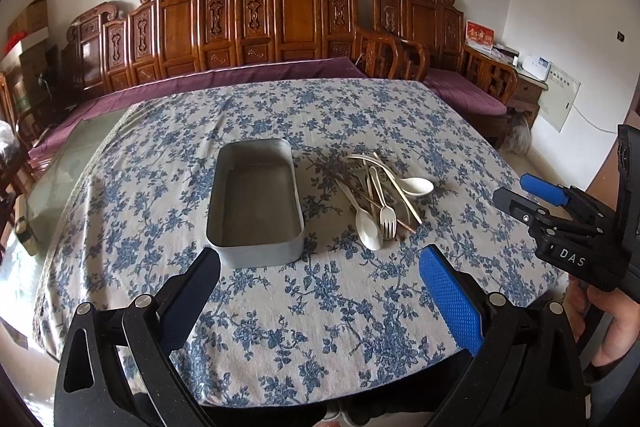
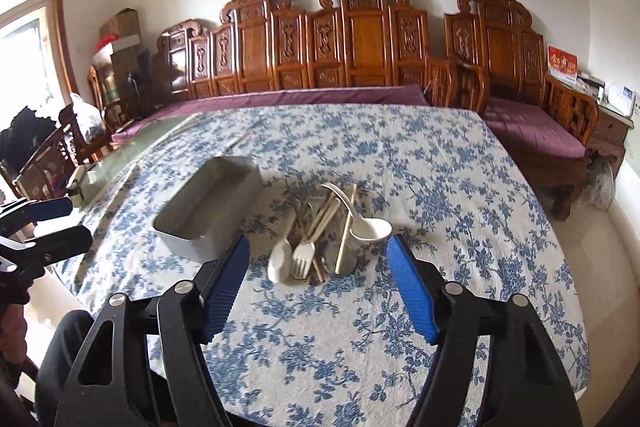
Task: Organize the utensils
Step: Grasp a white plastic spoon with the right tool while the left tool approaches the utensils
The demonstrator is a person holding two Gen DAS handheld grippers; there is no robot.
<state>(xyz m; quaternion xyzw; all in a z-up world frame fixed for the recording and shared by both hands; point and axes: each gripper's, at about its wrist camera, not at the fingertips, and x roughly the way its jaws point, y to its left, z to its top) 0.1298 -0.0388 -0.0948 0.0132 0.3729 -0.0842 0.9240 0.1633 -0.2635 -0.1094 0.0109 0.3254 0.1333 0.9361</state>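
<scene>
Nothing is held yet; the step in hand is judged to be the first pick from the utensil pile (image 2: pixel 320 235), seen at frame centre in the right wrist view, just right of the empty metal tray (image 1: pixel 256 199) on the floral-cloth surface (image 1: pixel 320 307). The right gripper (image 2: pixel 318 283) hovers short of the pile, its fingers (image 2: pixel 412 291) at a moderate spread with nothing between them. The left gripper (image 1: pixel 320 295) is spread wide and empty, low in its own frame, nearest the tray's front wall. The pile is tangled: a white spoon (image 2: pixel 280 259), a white fork (image 2: pixel 304 255) and a soup spoon (image 2: pixel 370 229) are overlapped by chopsticks (image 2: pixel 346 231), with darker pieces underneath that cannot be identified. A clean pick is best made on a top-lying item with a free end; the fork or the spoon at the near edge looks most accessible. The fingers should be lined up across the handle, not along it, and closed only once the handle is fully between the pads, otherwise neighbours are likely dragged along. The cloth may bunch if the tips are pressed down hard. The tray is light-looking, so steadying it with the left gripper during drop-off would be prudent.
</scene>
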